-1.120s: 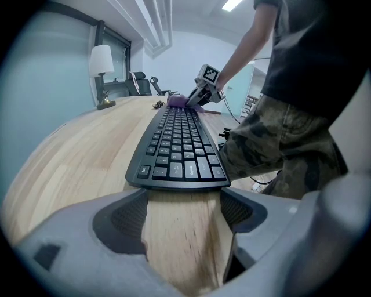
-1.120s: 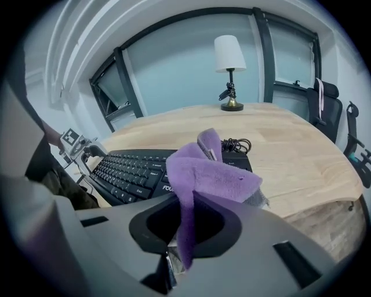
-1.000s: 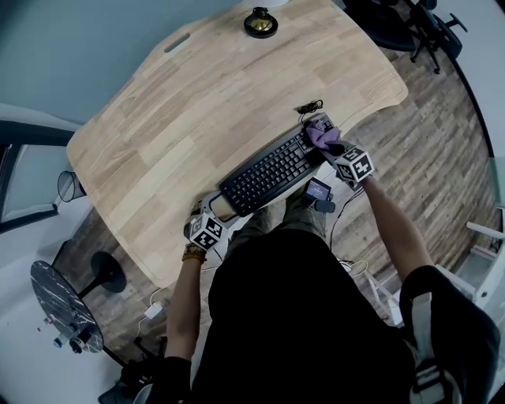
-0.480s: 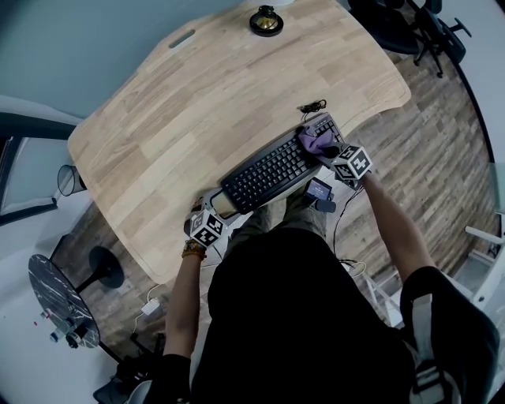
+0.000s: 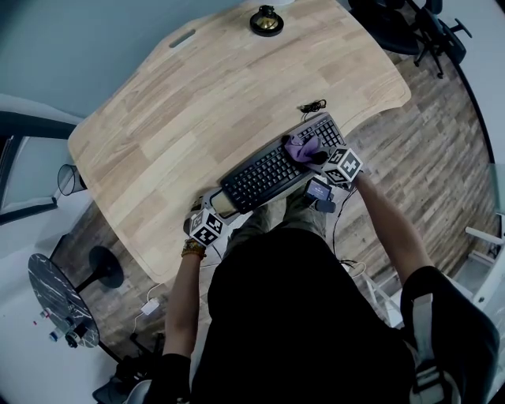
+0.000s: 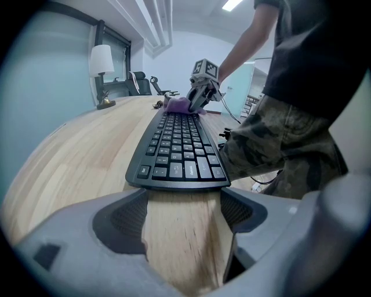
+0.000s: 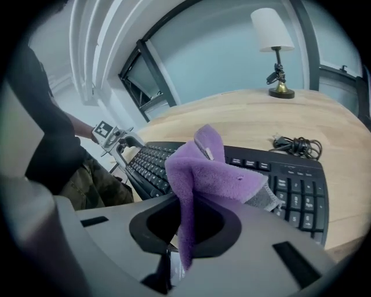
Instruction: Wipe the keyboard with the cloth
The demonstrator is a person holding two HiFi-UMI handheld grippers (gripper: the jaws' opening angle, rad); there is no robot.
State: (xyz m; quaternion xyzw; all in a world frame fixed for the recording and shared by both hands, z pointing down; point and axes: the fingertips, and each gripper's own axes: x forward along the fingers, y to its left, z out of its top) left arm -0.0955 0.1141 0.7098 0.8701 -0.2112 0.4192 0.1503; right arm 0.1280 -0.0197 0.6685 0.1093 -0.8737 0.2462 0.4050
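Observation:
A black keyboard (image 5: 276, 168) lies slantwise near the front edge of the wooden desk (image 5: 197, 118). My right gripper (image 5: 317, 156) is shut on a purple cloth (image 5: 298, 147), which rests on the keys right of the keyboard's middle. In the right gripper view the cloth (image 7: 214, 174) bunches up out of the shut jaws (image 7: 184, 232) over the keyboard (image 7: 278, 174). My left gripper (image 5: 218, 208) sits at the keyboard's left end. In its own view the left gripper (image 6: 182, 200) has its jaws apart with bare wood between them, and the keyboard (image 6: 179, 151) lies just beyond the tips.
A lamp with a brass base (image 5: 266, 21) stands at the desk's far edge. A coiled black cable (image 5: 312, 106) lies behind the keyboard's right end. A small screen device (image 5: 318, 189) is at the desk's front edge. Office chairs (image 5: 410, 28) stand at the far right.
My right gripper has slid the purple cloth leftward along the keyboard, from its right end toward the middle. The left gripper has stayed in place.

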